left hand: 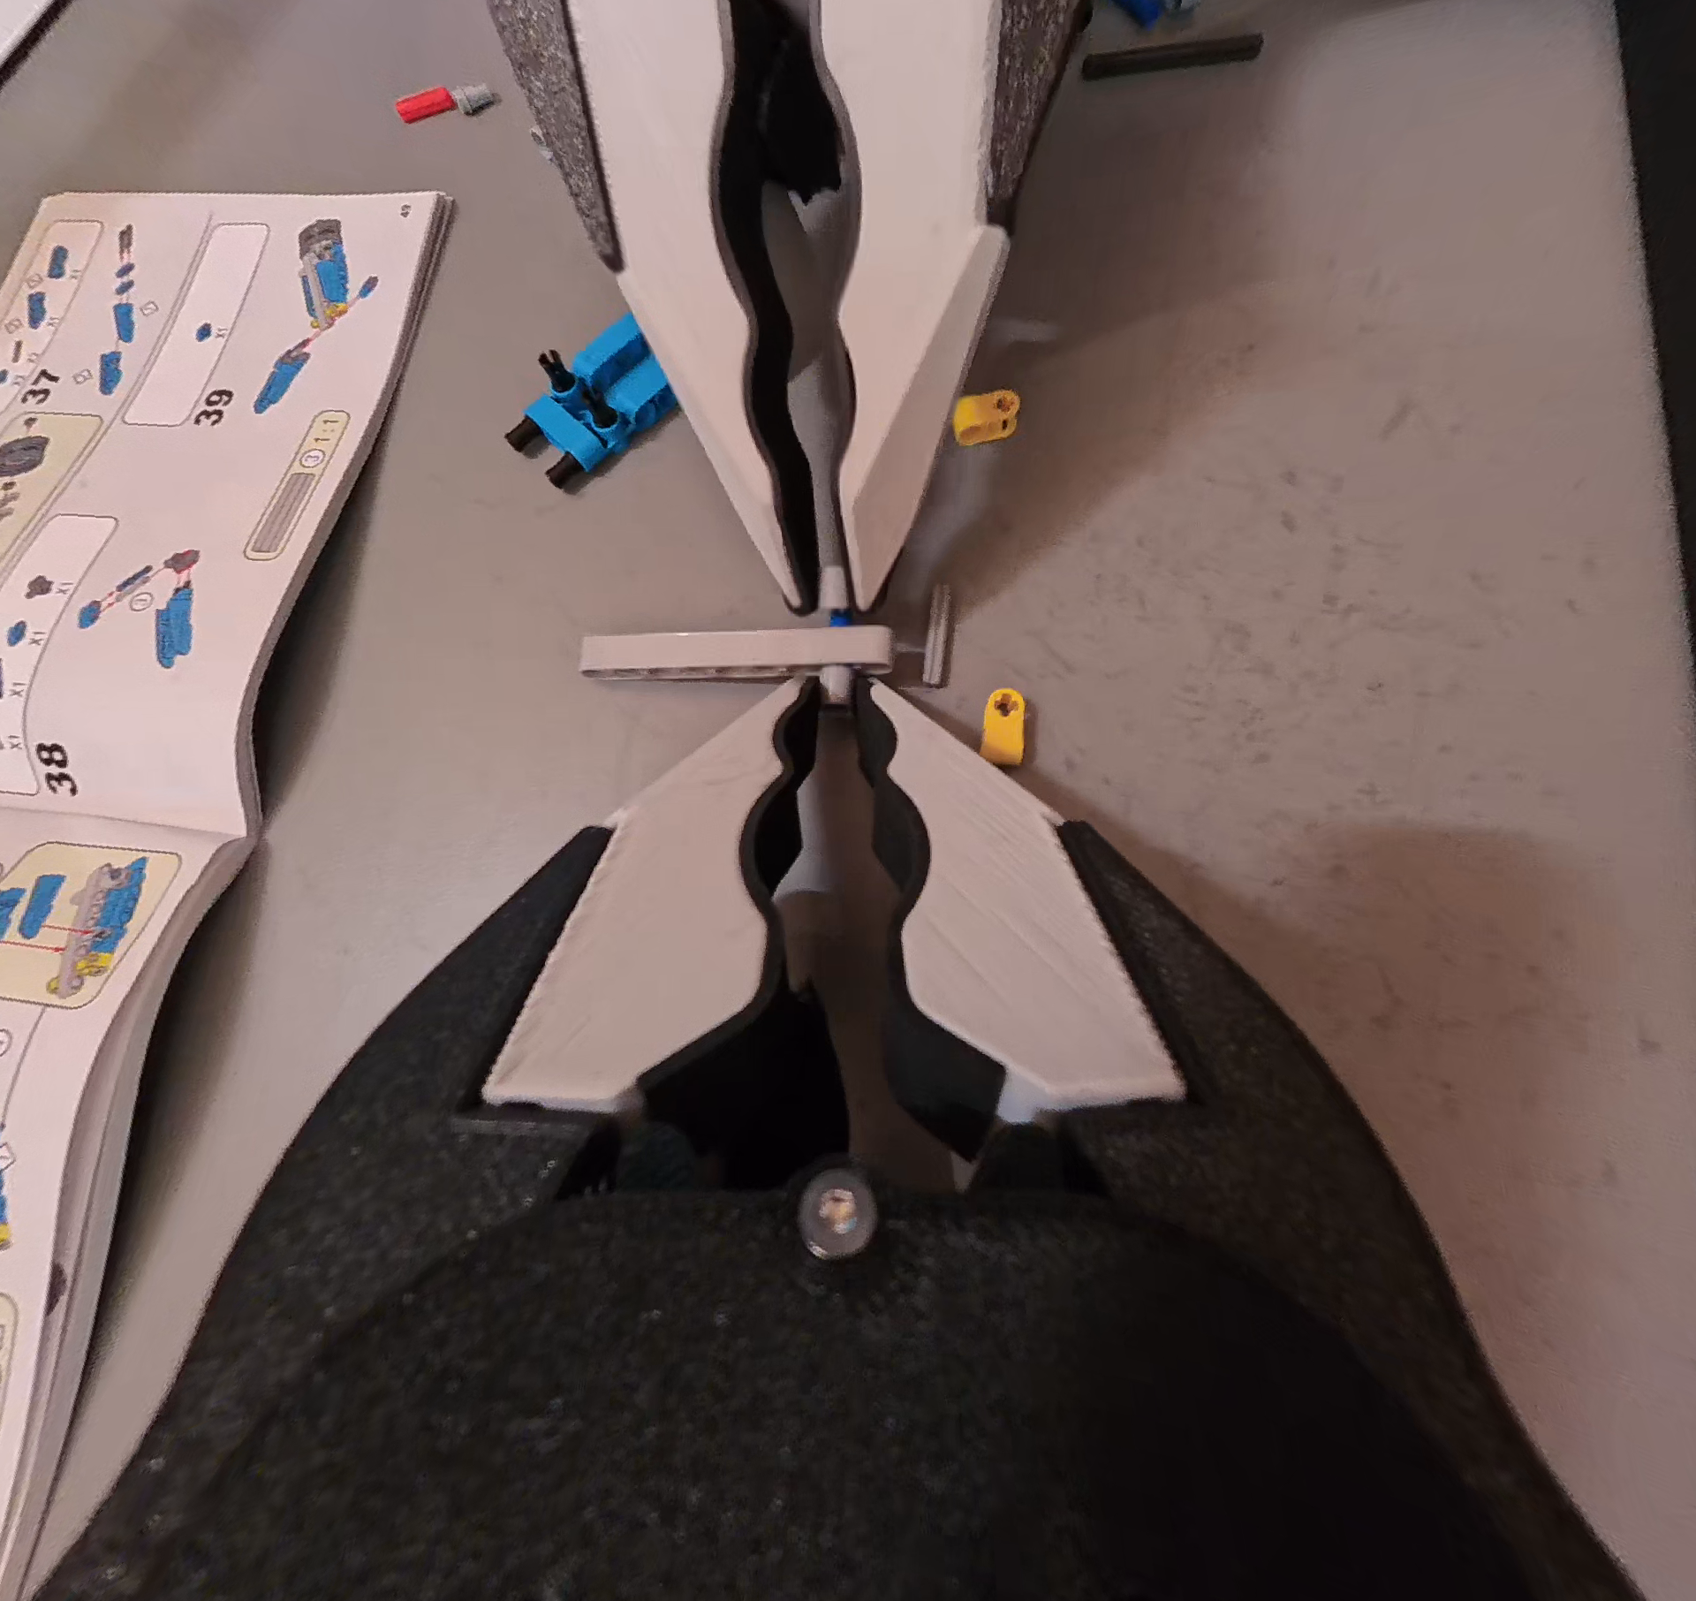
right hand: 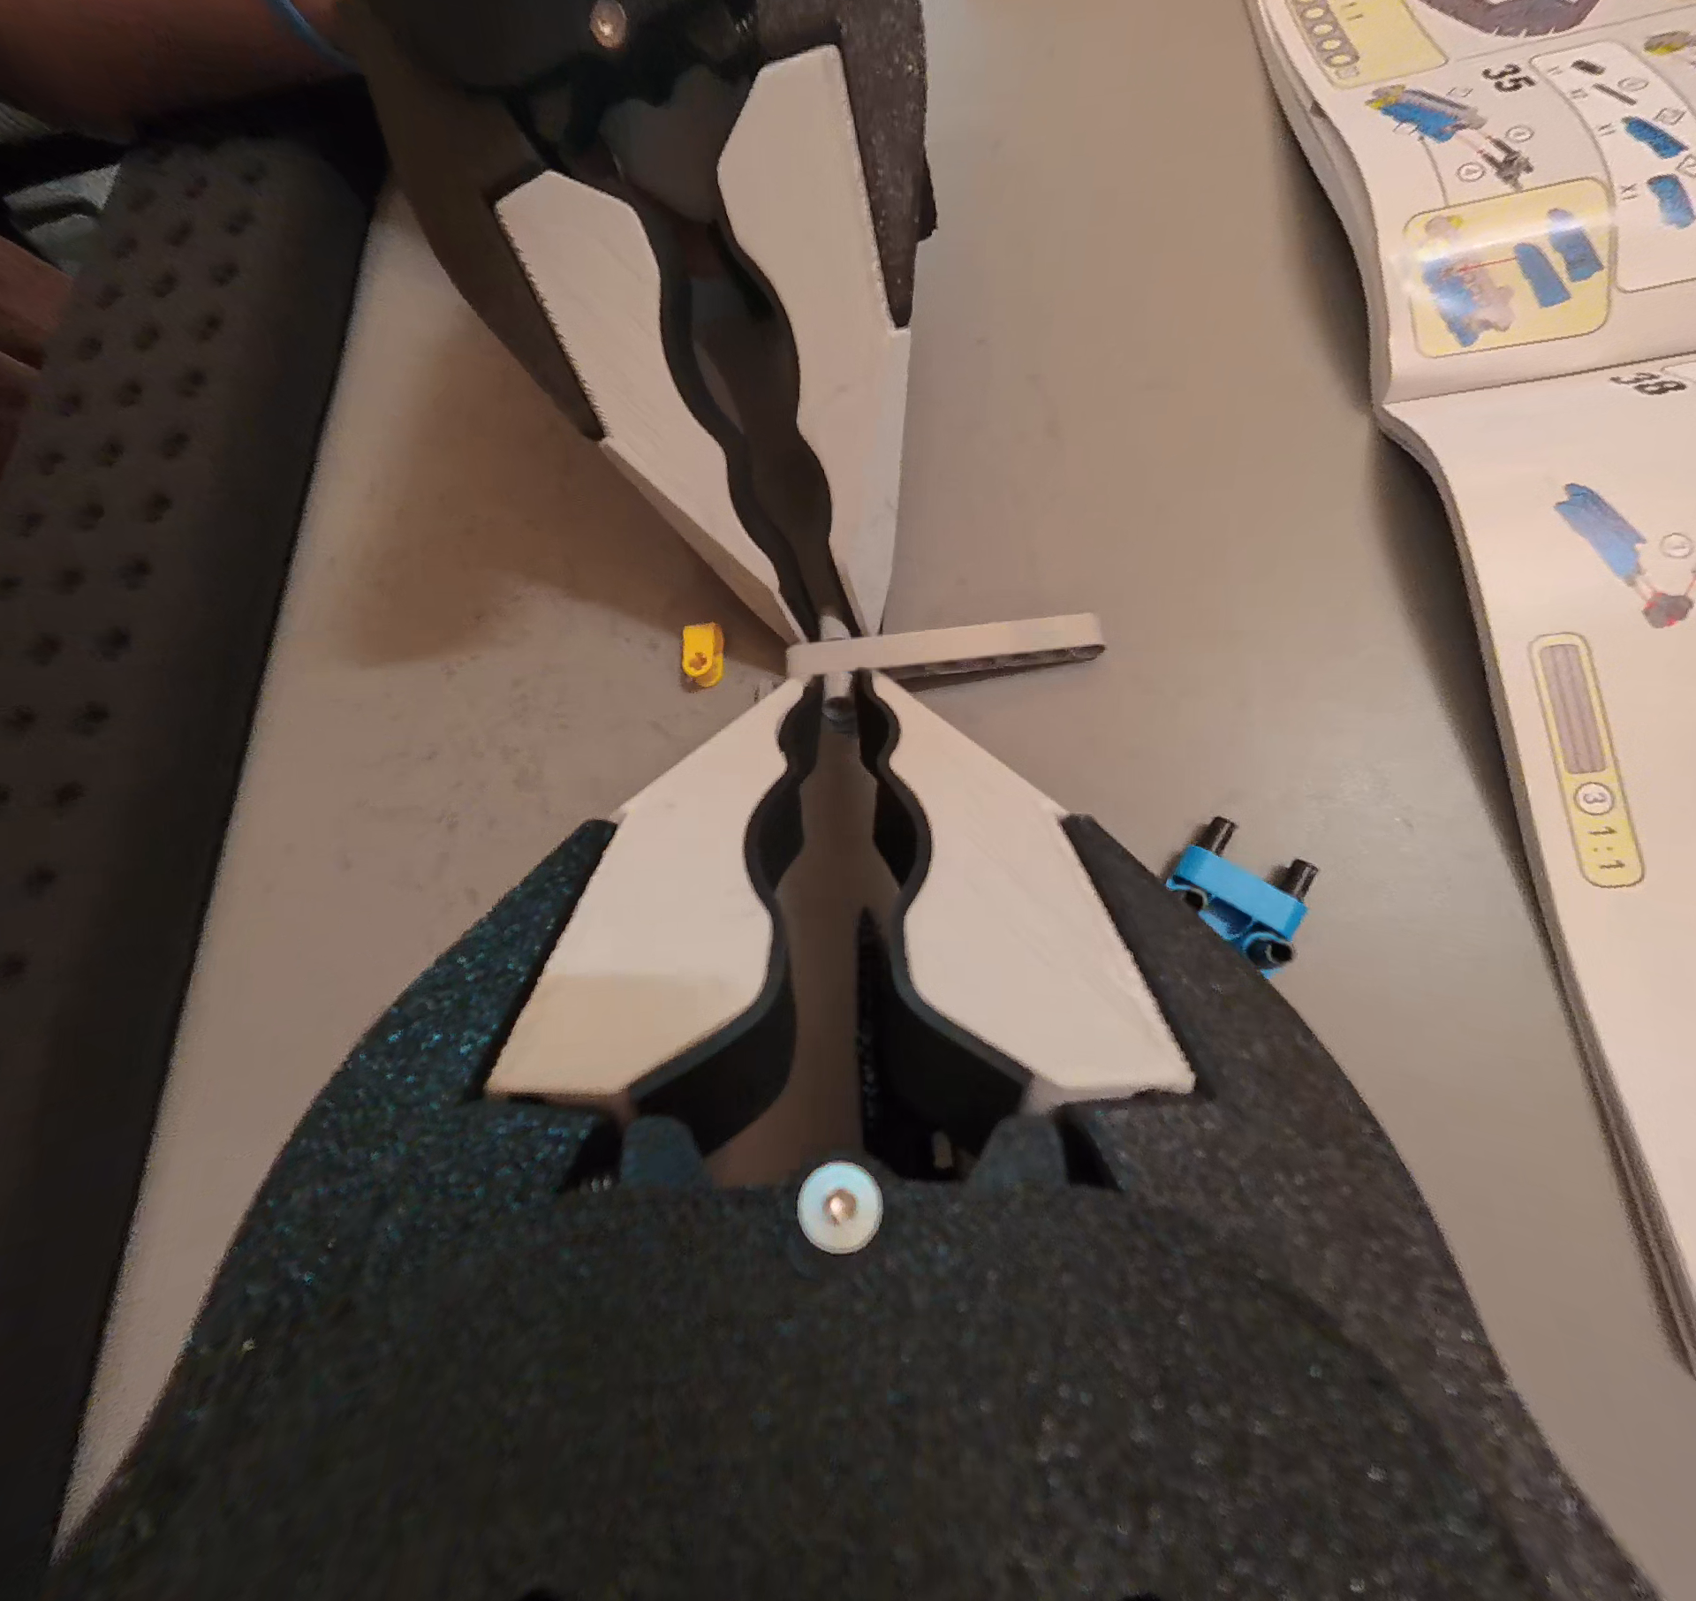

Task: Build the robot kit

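Meeting tip to tip above the grey counter (left hand: 1285,547), the left tool (left hand: 833,696) and the right tool (right hand: 837,692) each pinch a small pin end at the grey beam (left hand: 734,648), one from each side; yellow connectors (left hand: 1002,724) and a blue block (right hand: 1239,905) lie near, an instruction booklet (left hand: 184,501) well apart

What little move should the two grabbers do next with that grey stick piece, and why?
Probably push gently toward each other. The left gripper and right gripper meet tip to tip, each pinching a small grey peg on opposite sides of the grey beam, with a bit of blue pin showing.
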`<state>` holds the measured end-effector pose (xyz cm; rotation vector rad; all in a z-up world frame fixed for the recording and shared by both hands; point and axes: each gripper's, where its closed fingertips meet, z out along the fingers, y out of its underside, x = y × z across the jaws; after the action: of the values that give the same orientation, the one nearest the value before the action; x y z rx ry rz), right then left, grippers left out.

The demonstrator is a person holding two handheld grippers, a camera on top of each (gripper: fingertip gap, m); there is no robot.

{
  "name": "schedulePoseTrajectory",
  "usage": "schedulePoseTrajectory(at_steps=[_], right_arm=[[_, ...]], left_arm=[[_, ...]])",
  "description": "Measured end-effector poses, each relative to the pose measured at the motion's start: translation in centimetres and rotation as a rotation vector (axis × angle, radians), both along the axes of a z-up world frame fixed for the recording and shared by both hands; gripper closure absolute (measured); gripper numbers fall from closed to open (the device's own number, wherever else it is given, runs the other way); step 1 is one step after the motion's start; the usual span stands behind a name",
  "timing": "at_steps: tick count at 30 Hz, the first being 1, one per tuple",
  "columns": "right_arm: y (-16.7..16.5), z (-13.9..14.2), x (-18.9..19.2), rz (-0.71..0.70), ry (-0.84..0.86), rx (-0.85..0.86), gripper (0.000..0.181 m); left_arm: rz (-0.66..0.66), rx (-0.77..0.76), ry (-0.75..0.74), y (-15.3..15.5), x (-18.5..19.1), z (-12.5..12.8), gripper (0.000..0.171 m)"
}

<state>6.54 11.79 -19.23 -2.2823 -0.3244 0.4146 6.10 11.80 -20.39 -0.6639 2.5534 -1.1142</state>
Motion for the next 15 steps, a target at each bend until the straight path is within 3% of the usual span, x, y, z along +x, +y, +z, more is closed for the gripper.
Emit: schedulePoseTrajectory(at_steps=[15], right_arm=[[-0.4,-0.53,0.01,0.006,0.047,-0.03,0.174]], left_arm=[[-0.002,-0.006,0.01,-0.01,-0.07,-0.02,0.165]])
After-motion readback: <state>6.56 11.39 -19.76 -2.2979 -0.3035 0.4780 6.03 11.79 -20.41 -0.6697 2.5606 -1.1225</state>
